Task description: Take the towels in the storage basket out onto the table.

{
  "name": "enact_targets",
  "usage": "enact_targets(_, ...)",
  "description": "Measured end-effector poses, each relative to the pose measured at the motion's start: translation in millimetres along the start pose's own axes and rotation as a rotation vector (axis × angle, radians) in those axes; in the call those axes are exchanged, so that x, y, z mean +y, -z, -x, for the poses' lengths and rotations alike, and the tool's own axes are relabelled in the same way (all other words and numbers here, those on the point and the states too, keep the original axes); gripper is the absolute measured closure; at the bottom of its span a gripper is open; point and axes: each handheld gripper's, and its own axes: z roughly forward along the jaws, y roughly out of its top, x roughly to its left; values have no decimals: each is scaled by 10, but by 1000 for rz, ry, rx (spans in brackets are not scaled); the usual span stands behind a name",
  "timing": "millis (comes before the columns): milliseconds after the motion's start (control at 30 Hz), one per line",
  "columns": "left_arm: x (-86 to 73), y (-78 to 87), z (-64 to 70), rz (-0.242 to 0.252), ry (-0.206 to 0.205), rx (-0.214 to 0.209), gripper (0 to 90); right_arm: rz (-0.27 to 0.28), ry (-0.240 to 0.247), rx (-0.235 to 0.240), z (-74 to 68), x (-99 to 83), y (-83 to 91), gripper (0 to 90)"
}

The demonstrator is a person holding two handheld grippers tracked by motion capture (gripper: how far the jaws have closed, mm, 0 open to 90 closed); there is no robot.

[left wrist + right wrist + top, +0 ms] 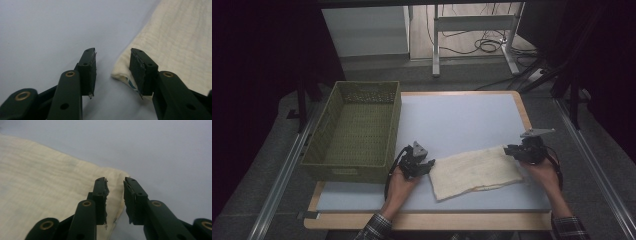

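A folded cream cloth (474, 171) lies flat on the pale blue mat (462, 120), toward the front. My left gripper (426, 167) sits at the cloth's left corner, open, and that corner (122, 75) lies just by its right jaw. My right gripper (511, 150) rests at the cloth's far right corner, open by a narrow gap, with the cloth's edge (117, 182) under and between its jaws. The cloth (37, 177) spreads to the left in the right gripper view. Neither gripper has closed on the fabric.
An empty olive woven basket (357, 127) stands on the left side of the table, close to my left hand. The wooden table edge (432, 220) runs along the front. Desk legs and cables (477, 40) are on the floor beyond.
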Motion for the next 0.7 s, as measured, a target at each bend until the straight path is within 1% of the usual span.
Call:
enact_targets(67,6,-10,4,-8,-1,13,531,5,-7,10,-27,-38,32,687)
enact_targets(100,6,-15,-8,-9,7,10,511,5,-4,13,-42,-64,42,680)
enact_targets(167,8,-25,-48,-18,44,-7,484,2,3,17,-78,-117,63,667)
enact_targets(200,6,-28,-62,-17,55,-16,472,4,5,20,-96,-141,77,663)
enact_targets(267,6,-28,-50,-19,47,-8,471,12,9,24,-129,-183,114,652)
enact_targets(400,0,-31,-56,-14,52,-11,468,24,4,51,-202,-232,196,625)
enact_targets(467,-1,-31,-56,-14,51,-11,468,27,9,66,-253,-241,227,610)
enact_targets(567,-3,-32,-55,-13,52,-10,469,21,23,85,-351,-245,246,607)
enact_targets(700,-4,-33,-58,-12,54,-12,471,19,63,109,-517,-237,231,609)
